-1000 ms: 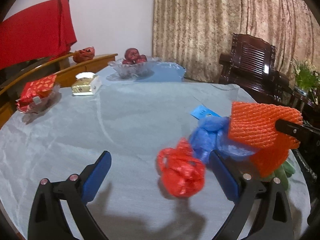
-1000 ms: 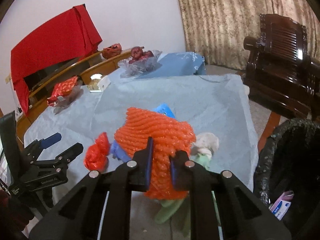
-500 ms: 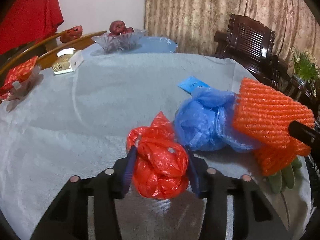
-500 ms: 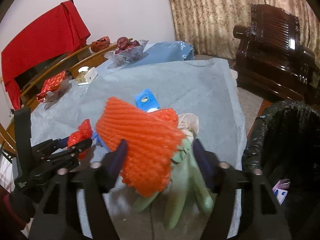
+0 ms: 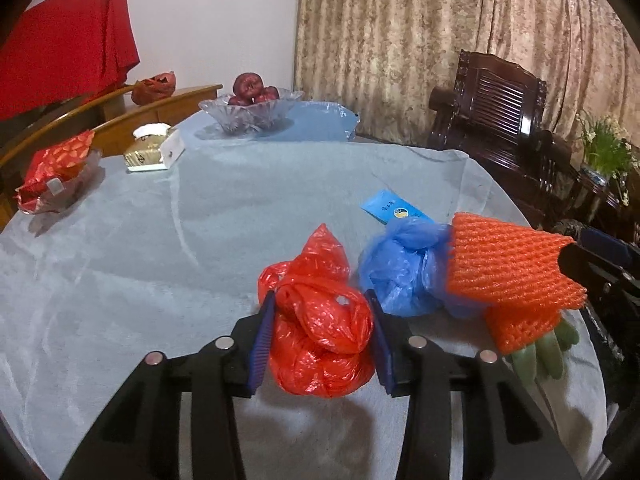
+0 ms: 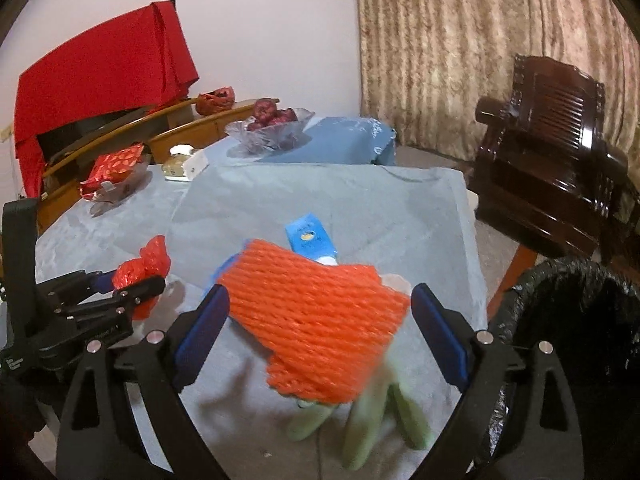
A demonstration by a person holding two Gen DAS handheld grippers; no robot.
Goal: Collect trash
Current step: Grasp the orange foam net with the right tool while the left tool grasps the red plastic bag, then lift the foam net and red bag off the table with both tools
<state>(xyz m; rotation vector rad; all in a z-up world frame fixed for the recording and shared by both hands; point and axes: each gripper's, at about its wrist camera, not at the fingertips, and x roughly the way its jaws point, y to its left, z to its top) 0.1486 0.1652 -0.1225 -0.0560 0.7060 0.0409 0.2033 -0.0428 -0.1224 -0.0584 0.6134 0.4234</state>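
My left gripper (image 5: 320, 340) is shut on a crumpled red plastic bag (image 5: 320, 332) and holds it just above the grey tablecloth (image 5: 160, 248). Beside it lie a blue plastic bag (image 5: 404, 268), an orange foam net (image 5: 512, 268), a green glove (image 5: 544, 352) and a blue packet (image 5: 392, 208). My right gripper (image 6: 320, 336) is open, its jaws wide on either side of the orange foam net (image 6: 320, 320), which rests on the green glove (image 6: 368, 420). The left gripper with the red bag (image 6: 140, 268) shows at left in the right wrist view.
A black-lined trash bin (image 6: 580, 340) stands past the table's right edge. At the table's far side are a glass fruit bowl (image 5: 252, 110), a tissue box (image 5: 154, 152) and a red gift pack (image 5: 56, 164). A dark wooden armchair (image 5: 500, 120) stands behind.
My left gripper moved onto the red bag, shut on it and lifted it slightly. My right gripper opened and let go of the orange foam net, which dropped onto the glove.
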